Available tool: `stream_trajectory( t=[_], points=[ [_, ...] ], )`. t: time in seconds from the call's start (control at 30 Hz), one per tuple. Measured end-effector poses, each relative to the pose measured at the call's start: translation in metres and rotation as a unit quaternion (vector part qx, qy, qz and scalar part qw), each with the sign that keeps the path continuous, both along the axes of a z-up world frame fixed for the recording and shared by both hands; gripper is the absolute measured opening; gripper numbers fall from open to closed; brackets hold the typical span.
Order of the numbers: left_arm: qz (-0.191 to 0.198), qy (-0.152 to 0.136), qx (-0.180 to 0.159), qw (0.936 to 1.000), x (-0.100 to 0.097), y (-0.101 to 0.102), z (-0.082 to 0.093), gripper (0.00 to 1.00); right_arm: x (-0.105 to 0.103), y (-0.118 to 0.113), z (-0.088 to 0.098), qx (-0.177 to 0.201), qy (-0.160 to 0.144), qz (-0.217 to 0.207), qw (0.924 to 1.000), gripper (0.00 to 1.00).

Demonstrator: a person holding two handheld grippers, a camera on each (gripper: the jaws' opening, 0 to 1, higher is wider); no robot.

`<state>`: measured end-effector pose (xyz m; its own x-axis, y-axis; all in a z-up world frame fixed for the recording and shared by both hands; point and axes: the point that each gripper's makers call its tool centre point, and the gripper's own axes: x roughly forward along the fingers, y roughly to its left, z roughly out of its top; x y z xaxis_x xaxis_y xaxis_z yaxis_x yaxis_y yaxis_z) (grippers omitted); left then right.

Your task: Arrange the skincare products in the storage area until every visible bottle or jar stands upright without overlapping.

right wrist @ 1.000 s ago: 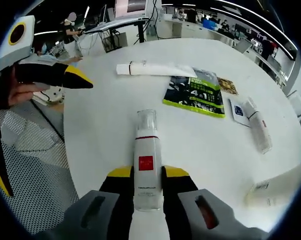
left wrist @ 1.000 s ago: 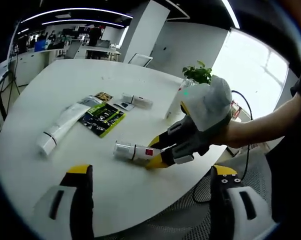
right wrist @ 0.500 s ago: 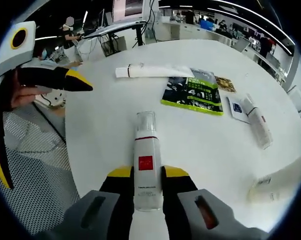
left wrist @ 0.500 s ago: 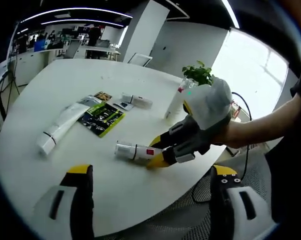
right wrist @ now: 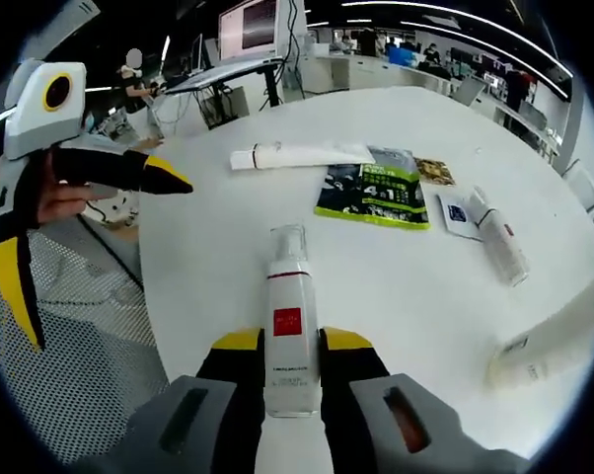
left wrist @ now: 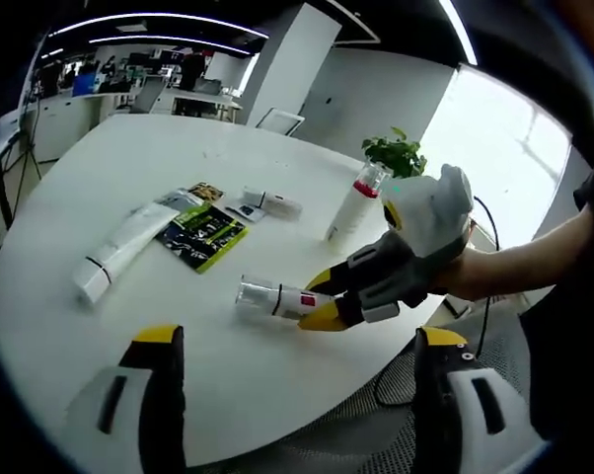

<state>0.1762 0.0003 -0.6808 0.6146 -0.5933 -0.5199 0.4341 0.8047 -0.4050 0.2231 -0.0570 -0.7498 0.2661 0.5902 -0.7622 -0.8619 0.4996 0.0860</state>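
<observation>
Two yellow-tipped jaws of my right gripper [right wrist: 289, 357] are closed on the base of a white bottle with a red label [right wrist: 288, 321], which points straight forward along the jaws, its clear cap away from me. In the left gripper view I see that same bottle [left wrist: 277, 298] lying roughly level, just above the white round table [left wrist: 90, 168], with the right gripper [left wrist: 329, 301] clamped on its lower end and a gloved hand behind it.

My left gripper [left wrist: 292, 395] holds nothing; its jaws stand wide apart at the near table edge. It also shows at the left of the right gripper view [right wrist: 100, 173], off the table's side.

Further out, a long white tube [left wrist: 119, 252] lies flat beside a green and black booklet [left wrist: 202, 233]. Beyond the booklet lie a small card [right wrist: 459, 213] and a smaller white tube [left wrist: 270, 201], also on its side. One tall white bottle with a red collar [left wrist: 354, 205] stands upright near the far edge, in front of a potted plant [left wrist: 396, 153].
</observation>
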Motion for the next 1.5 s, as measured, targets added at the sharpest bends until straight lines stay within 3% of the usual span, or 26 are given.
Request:
stream_trajectory(
  t=[0.57,0.9,1.37,1.5],
  points=[
    [0.037,-0.001,-0.065,0.9972,0.004,-0.001,0.017,0.89,-0.008,0.003,0.054,0.077,-0.031,-0.019,0.9964,0.2],
    [0.046,-0.012,-0.1,0.9939,0.011,-0.011,0.033,0.86,-0.011,0.001,0.071,0.107,-0.054,-0.027,0.9924,0.2],
    [0.071,-0.016,-0.127,0.9892,0.019,-0.018,0.048,0.68,-0.024,0.0,0.095,0.142,-0.09,-0.031,0.9853,0.2],
    [0.084,-0.016,-0.159,0.9835,0.024,-0.02,0.056,0.61,-0.026,0.002,0.101,0.151,-0.099,-0.029,0.9831,0.2]
  ],
)
